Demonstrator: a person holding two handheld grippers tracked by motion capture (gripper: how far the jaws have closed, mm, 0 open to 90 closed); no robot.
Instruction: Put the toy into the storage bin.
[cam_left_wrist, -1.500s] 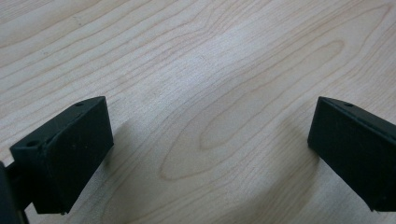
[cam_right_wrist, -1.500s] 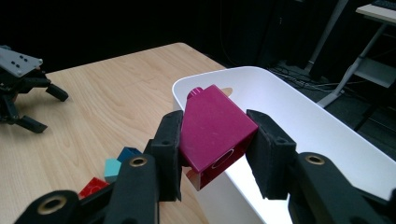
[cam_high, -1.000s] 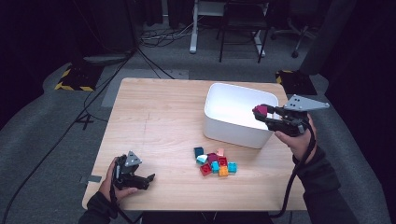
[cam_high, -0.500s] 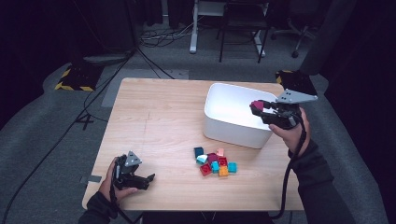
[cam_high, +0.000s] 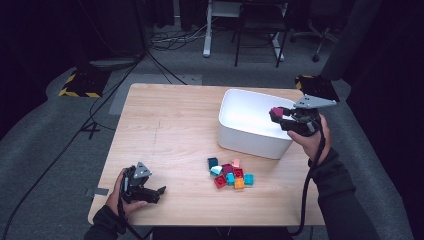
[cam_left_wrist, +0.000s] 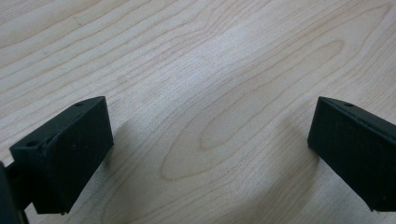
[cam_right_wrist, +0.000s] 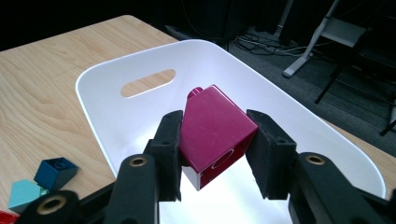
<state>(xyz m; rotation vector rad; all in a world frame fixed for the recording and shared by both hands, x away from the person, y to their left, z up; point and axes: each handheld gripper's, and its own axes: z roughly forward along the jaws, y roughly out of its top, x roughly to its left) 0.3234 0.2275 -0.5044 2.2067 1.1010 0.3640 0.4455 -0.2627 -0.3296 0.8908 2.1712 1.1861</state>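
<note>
Right gripper view first: magenta hard-plastic building block (cam_right_wrist: 212, 128), clamped between the two black pads of the right gripper (cam_right_wrist: 215, 156), tilted, one stud pointing up and away, hollow underside with a round tube facing the camera. Glossy, smooth-sided, a little scuffed — probably light and quite rigid, no give under the squeeze, but likely slippery on its flat faces. Best held as now, across two opposite flat sides near the middle, not by the stud or a corner. Held over the open white plastic tub with a slot handle (cam_right_wrist: 149, 83), clear of its floor; judged ready to be let go into it.

Seen from the high view, same block (cam_high: 276, 111) at the tub's far-right rim (cam_high: 235, 93), right gripper (cam_high: 278, 116) above it. Left gripper (cam_high: 161, 192) resting low on the pale wooden table (cam_high: 165, 125) near the front-left corner — jaws spread wide, nothing between them. Small heap of coloured blocks (cam_high: 230, 174) waiting just in front of the tub.
</note>
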